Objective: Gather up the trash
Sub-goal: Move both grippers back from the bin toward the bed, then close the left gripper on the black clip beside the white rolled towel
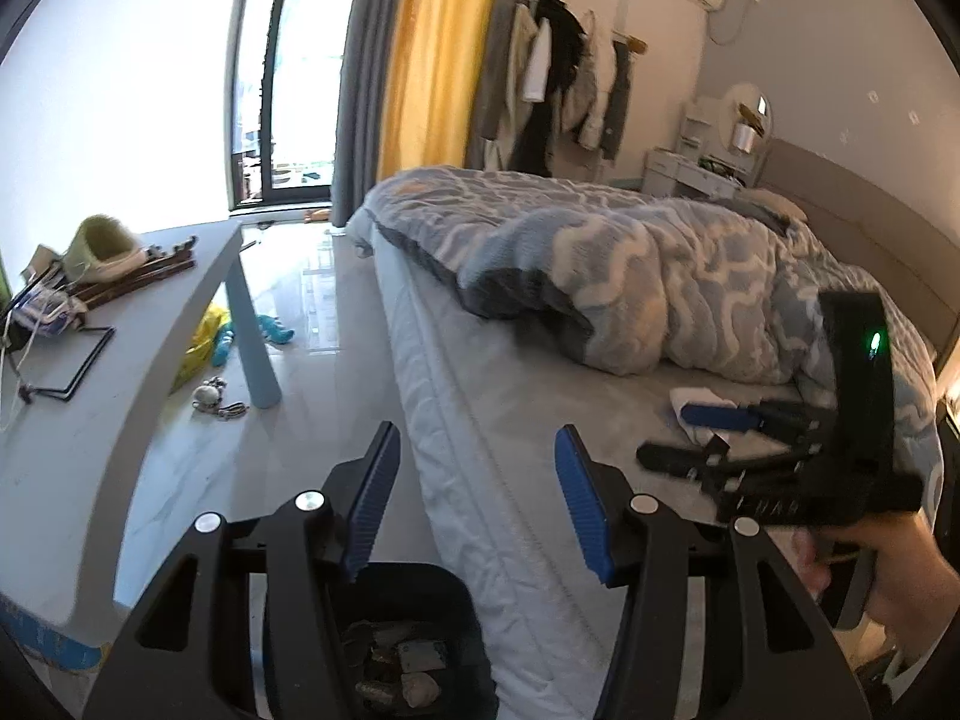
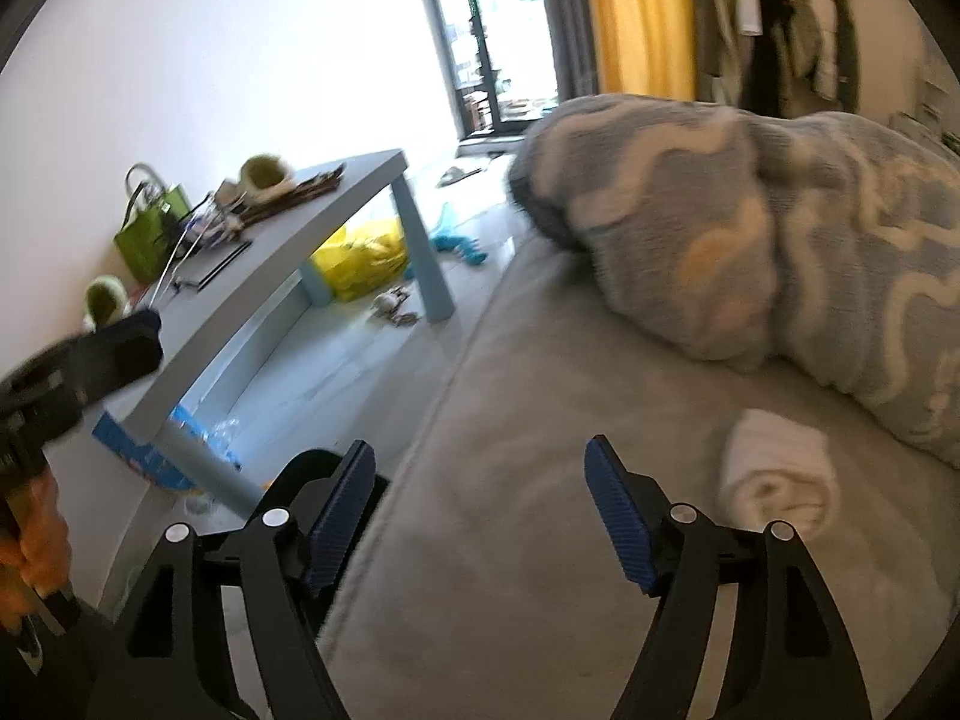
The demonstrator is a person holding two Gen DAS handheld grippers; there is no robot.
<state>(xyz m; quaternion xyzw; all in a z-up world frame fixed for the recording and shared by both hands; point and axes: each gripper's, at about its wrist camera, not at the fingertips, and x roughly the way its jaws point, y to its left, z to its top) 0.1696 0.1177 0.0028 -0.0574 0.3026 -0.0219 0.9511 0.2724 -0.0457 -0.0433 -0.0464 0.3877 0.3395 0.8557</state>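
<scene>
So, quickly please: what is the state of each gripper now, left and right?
Left gripper: jaws open, nothing between them.
Right gripper: jaws open, holding nothing.

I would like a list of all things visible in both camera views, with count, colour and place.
bin: one, black, floor beside bed, scraps inside
rolled towel: one, white, on mattress
blanket: one, blue-grey patterned, heaped on bed
table: one, grey, left of bed, cluttered
green bag: one, on table by wall
yellow bag: one, floor under table
curtain: one, yellow, by window
left tongs: open, above bin
right tongs: open, over mattress
</scene>
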